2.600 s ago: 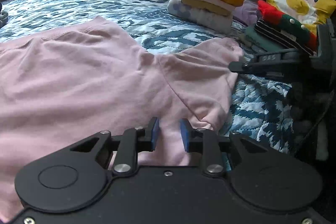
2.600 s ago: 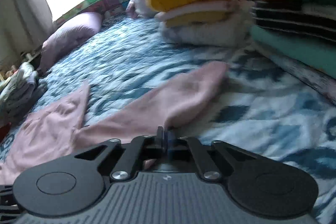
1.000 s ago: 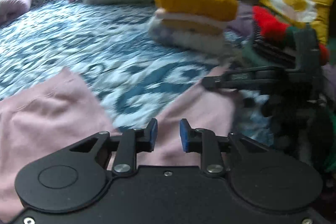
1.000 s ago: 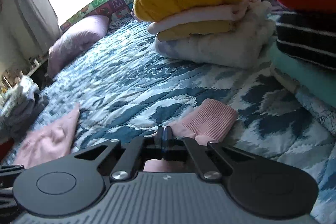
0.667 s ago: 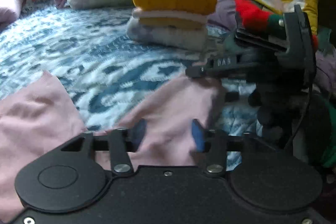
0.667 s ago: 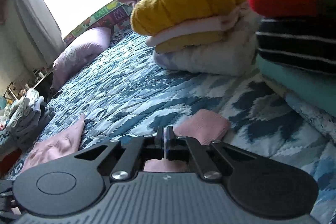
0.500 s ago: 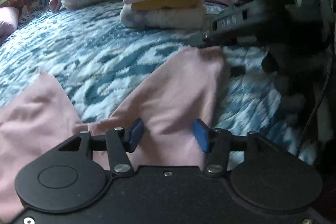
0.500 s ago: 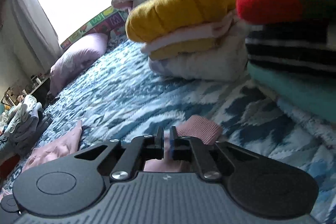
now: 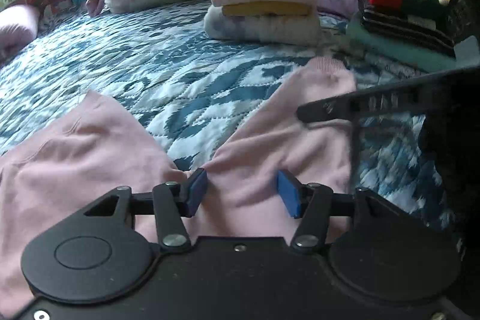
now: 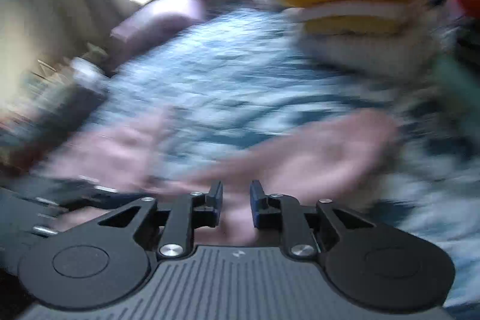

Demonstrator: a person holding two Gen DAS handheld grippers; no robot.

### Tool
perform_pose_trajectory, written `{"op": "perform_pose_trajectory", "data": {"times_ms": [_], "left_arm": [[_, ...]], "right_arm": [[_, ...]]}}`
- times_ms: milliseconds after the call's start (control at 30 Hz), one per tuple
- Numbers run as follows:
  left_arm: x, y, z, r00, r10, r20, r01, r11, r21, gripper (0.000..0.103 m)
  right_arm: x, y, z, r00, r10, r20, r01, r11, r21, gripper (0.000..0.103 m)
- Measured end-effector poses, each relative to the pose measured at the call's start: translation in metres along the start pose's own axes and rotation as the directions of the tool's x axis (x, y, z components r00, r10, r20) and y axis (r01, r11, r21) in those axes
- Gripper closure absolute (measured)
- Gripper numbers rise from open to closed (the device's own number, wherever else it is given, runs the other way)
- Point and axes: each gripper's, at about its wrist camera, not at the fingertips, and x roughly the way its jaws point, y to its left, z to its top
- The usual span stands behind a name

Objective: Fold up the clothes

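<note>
Since a second ago the left gripper (image 9: 243,192) has let go: its jaws have just been opening and now stand apart over the pink sweatshirt (image 9: 90,158), touching nothing. The sweatshirt lies spread on the blue-and-white quilt (image 9: 156,56) toward its near edge, 1 sleeve (image 9: 303,122) reaching toward 2 folded stacks (image 9: 264,8) at the far edge. The right gripper (image 10: 236,201) shows a narrow gap, gripping nothing, in a blurred view.

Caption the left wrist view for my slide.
Open left gripper over a spread pale pink cotton sweatshirt on a blue-and-white quilted bedspread.
</note>
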Motion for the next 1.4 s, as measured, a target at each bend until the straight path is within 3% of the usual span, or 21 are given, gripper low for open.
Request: {"op": "perform_pose_trajectory", "data": {"times_ms": [100, 200, 400, 433, 500, 600, 700, 767, 867, 933, 1033, 1067, 1100, 1167, 1200, 1267, 1400], "left_arm": [[-0.022, -0.011, -0.004, 0.999, 0.004, 0.036, -0.005, 0.999, 0.034, 0.05], [-0.037, -0.019, -0.019, 1.0, 0.007, 0.022, -0.008, 0.998, 0.059, 0.05], [-0.067, -0.005, -0.036, 0.999, -0.013, 0.03, 0.016, 0.997, -0.08, 0.05], [-0.071, -0.001, -0.038, 0.999, -0.012, 0.032, 0.015, 0.995, -0.102, 0.05], [-0.08, 0.006, -0.042, 0.999, 0.009, 0.034, -0.005, 0.992, -0.126, 0.05], [-0.093, 0.016, -0.05, 0.999, 0.028, 0.027, -0.024, 0.988, -0.15, 0.051], [-0.11, 0.023, -0.062, 0.999, 0.044, 0.02, -0.04, 0.986, -0.162, 0.051], [-0.122, 0.027, -0.07, 0.998, 0.065, 0.011, -0.063, 0.985, -0.164, 0.051], [-0.137, 0.033, -0.082, 0.996, 0.089, 0.0, -0.087, 0.98, -0.18, 0.051], [-0.147, 0.036, -0.09, 0.995, 0.102, -0.009, -0.102, 0.978, -0.185, 0.051], [-0.165, 0.047, -0.1, 0.99, 0.14, -0.02, -0.141, 0.969, -0.202, 0.051], [-0.172, 0.052, -0.104, 0.988, 0.154, -0.024, -0.156, 0.965, -0.209, 0.051], [-0.178, 0.056, -0.108, 0.985, 0.169, -0.027, -0.171, 0.961, -0.216, 0.051], [-0.196, 0.071, -0.117, 0.977, 0.21, -0.027, -0.21, 0.944, -0.253, 0.051], [-0.204, 0.08, -0.122, 0.972, 0.232, -0.026, -0.23, 0.932, -0.281, 0.051], [-0.218, 0.1, -0.133, 0.956, 0.291, -0.031, -0.284, 0.897, -0.339, 0.051], [-0.239, 0.146, -0.157, 0.896, 0.434, -0.097, -0.427, 0.778, -0.462, 0.052]], "right_arm": [[-0.008, -0.023, 0.008, 0.996, -0.072, 0.052, 0.068, 0.995, 0.072, 0.093], [-0.014, -0.047, 0.017, 0.988, -0.11, 0.11, 0.092, 0.984, 0.155, 0.092], [-0.013, -0.049, 0.018, 0.965, -0.223, 0.137, 0.203, 0.968, 0.146, 0.093], [-0.016, -0.043, 0.017, 0.957, -0.245, 0.156, 0.227, 0.966, 0.126, 0.086], [-0.022, -0.034, 0.016, 0.957, -0.22, 0.19, 0.206, 0.974, 0.092, 0.08], [-0.027, -0.001, 0.007, 0.975, -0.097, 0.198, 0.1, 0.995, -0.005, 0.079], [-0.024, 0.042, -0.005, 0.987, 0.066, 0.147, -0.046, 0.99, -0.136, 0.079], [-0.015, 0.079, -0.014, 0.984, 0.162, 0.079, -0.138, 0.959, -0.246, 0.081], [0.004, 0.117, -0.017, 0.973, 0.232, -0.007, -0.225, 0.931, -0.289, 0.081], [0.021, 0.13, -0.011, 0.971, 0.237, -0.035, -0.238, 0.936, -0.26, 0.081], [0.055, 0.129, -0.001, 0.99, 0.067, -0.12, -0.092, 0.973, -0.212, 0.083], [0.058, 0.119, 0.001, 0.99, 0.061, -0.129, -0.082, 0.984, -0.157, 0.087], [0.059, 0.108, 0.002, 0.989, 0.07, -0.131, -0.083, 0.992, -0.091, 0.1], [0.055, 0.093, 0.005, 0.989, 0.092, -0.113, -0.092, 0.996, 0.007, 0.097], [0.049, 0.091, 0.006, 0.991, 0.105, -0.086, -0.103, 0.994, 0.03, 0.089], [0.035, 0.1, 0.005, 0.993, 0.111, -0.035, -0.112, 0.994, -0.018, 0.084], [0.036, 0.144, -0.006, 0.983, 0.179, -0.032, -0.181, 0.973, -0.141, 0.084]]}}
